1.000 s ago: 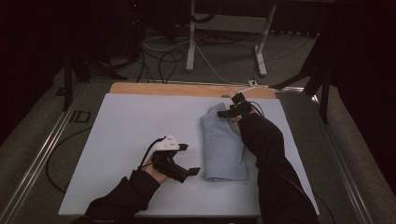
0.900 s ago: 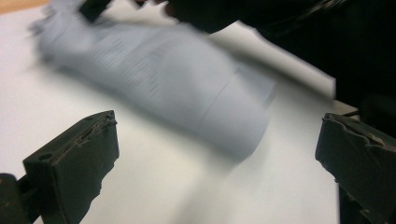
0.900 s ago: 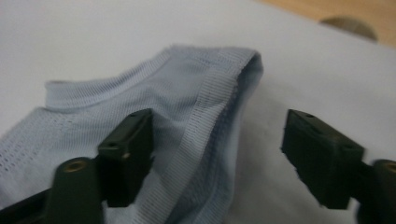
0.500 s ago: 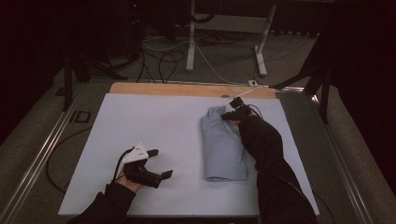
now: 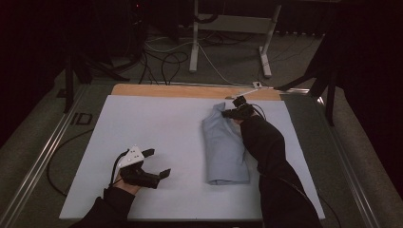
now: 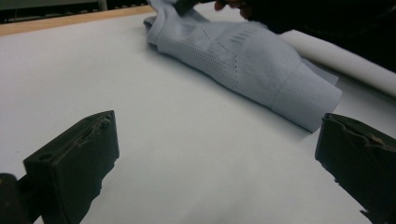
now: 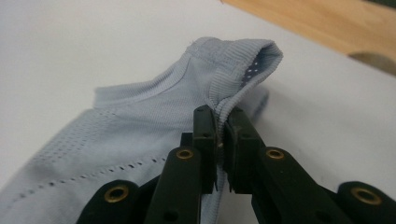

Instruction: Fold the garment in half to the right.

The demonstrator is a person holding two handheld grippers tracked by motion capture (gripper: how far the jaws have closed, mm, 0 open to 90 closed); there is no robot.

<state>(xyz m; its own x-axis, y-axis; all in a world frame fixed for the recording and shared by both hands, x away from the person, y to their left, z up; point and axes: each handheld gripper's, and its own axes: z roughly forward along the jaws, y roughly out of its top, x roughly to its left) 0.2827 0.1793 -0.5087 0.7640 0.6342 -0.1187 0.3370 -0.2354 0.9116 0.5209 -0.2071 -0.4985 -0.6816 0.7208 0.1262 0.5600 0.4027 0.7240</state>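
Note:
A folded light-blue knit garment [image 5: 223, 145] lies on the right half of the white table sheet [image 5: 157, 128], its ribbed hem nearest the person. My right gripper [image 5: 231, 114] is at its far end, shut on the ribbed collar edge [image 7: 223, 108], which it lifts a little off the sheet. My left gripper [image 5: 158, 163] rests low at the front left, open and empty, well clear of the garment [image 6: 243, 56]. Its wide-apart jaws frame bare sheet in the left gripper view.
A wooden strip [image 5: 190, 91] runs along the table's far edge. Metal rails [image 5: 43, 156] flank the table. Cables and a white stand [image 5: 228, 28] sit on the floor beyond. Bare sheet lies between my left gripper and the garment.
My left gripper drew back toward the front left corner, away from the garment's near end. My right gripper stayed at the collar, and the garment looks flatter and narrower.

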